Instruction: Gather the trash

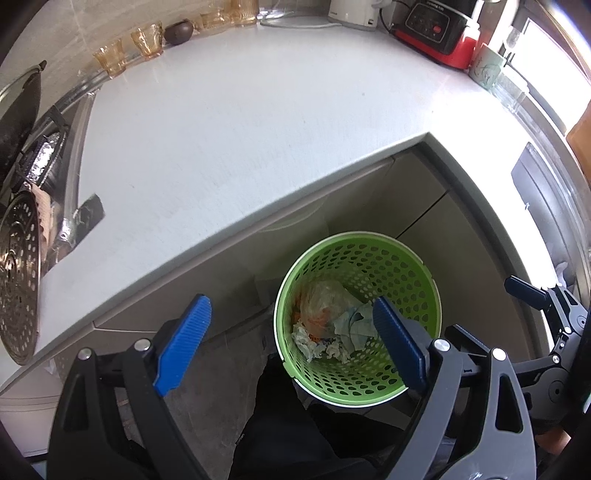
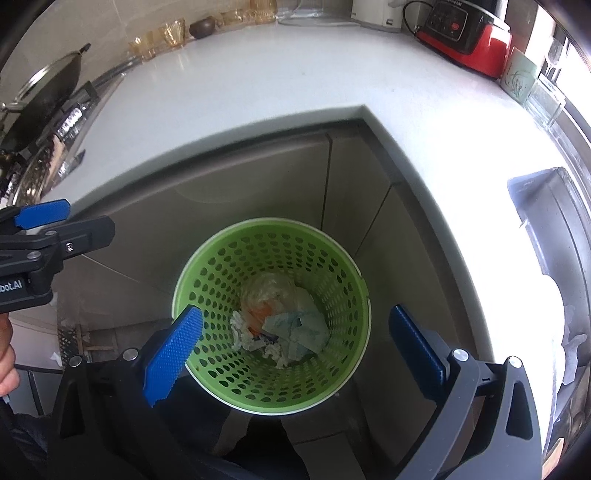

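Several scraps of trash (image 2: pixel 280 325) lie heaped in the bottom of the green bin (image 2: pixel 221 266): crumpled paper, a pale wrapper, a clear bag, something orange. The heap has no clear long axis; the bin stands upright on the floor, mouth up, in the inner corner of the white desk (image 1: pixel 240 129). Both my jaws hang over it, pointing steeply down: the left gripper (image 1: pixel 291 332) wide and empty, its right pad over the rim, and the right gripper (image 2: pixel 295 347) wide too, nothing between its pads. I judge the drop done. No more trash shows on the desk, so the next move calls for lifting away and looking elsewhere. Glasses (image 1: pixel 110 59) and a red cooker (image 1: pixel 439 33) sit far back.
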Demonstrator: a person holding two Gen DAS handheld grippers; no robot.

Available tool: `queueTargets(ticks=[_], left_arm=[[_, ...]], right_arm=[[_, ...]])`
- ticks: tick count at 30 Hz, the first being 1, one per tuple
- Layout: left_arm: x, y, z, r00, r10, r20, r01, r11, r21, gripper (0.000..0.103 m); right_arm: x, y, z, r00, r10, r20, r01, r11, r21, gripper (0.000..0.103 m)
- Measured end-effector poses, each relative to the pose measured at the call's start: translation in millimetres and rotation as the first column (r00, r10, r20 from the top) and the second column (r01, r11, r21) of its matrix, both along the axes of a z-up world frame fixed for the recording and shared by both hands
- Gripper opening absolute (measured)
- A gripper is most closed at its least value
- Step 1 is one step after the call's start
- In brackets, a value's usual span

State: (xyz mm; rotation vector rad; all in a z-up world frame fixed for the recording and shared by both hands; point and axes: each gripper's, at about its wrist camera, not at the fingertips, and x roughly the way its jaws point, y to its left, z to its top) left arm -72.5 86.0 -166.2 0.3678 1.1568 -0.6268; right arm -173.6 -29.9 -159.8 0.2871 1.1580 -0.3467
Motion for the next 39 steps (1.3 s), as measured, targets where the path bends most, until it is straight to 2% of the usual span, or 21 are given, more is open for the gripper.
queueTargets(ticks=[5, 11, 14, 26, 28, 31, 35, 39], left_arm=[[-1.9, 1.5, 17.4, 0.999, 0.021, 0.045, -0.02, 1.0, -0.019, 0.086], [-5.7, 7.6, 55.0, 0.99, 0.061, 0.124, -0.052, 0.996, -0.071, 0.086], [-9.2, 10.4, 75.5, 0.982, 0.083, 0.171, -0.067, 0.993, -0.102, 0.092], [-26.4, 25.9, 104.5, 0.959, 0.155, 0.236, -0.122, 0.981, -0.15, 0.092], [-26.4, 31.9, 116.3, 0.947, 0.183, 0.264, -0.144, 0.976, -0.161, 0.094], [-27.3, 41.2, 140.1, 0.916, 0.232, 0.327, -0.176, 0.966, -0.192, 0.095], [-24.9, 52.0, 174.5, 0.862, 0.308, 0.402, -0.226, 0.945, -0.238, 0.095], [-22.9, 63.6, 200.3, 0.818, 0.374, 0.437, -0.266, 0.92, -0.289, 0.095]], right_arm=[[1.0, -0.1, 20.7, 0.999, 0.008, 0.043, -0.007, 1.0, -0.019, 0.1], [0.1, -4.3, 56.3, 0.99, 0.016, 0.142, -0.008, 0.998, -0.057, 0.1], [-1.2, -5.6, 71.8, 0.982, 0.024, 0.188, -0.011, 0.997, -0.07, 0.101], [-9.9, 0.9, 113.3, 0.955, 0.066, 0.291, -0.032, 0.992, -0.122, 0.101], [-9.7, 2.4, 125.0, 0.946, 0.083, 0.313, -0.039, 0.989, -0.143, 0.101], [-8.4, 4.5, 143.8, 0.929, 0.103, 0.356, -0.043, 0.984, -0.173, 0.101], [-4.9, 9.0, 180.9, 0.885, 0.148, 0.441, -0.059, 0.976, -0.208, 0.101], [-1.9, 15.1, 213.5, 0.847, 0.189, 0.497, -0.068, 0.965, -0.252, 0.101]])
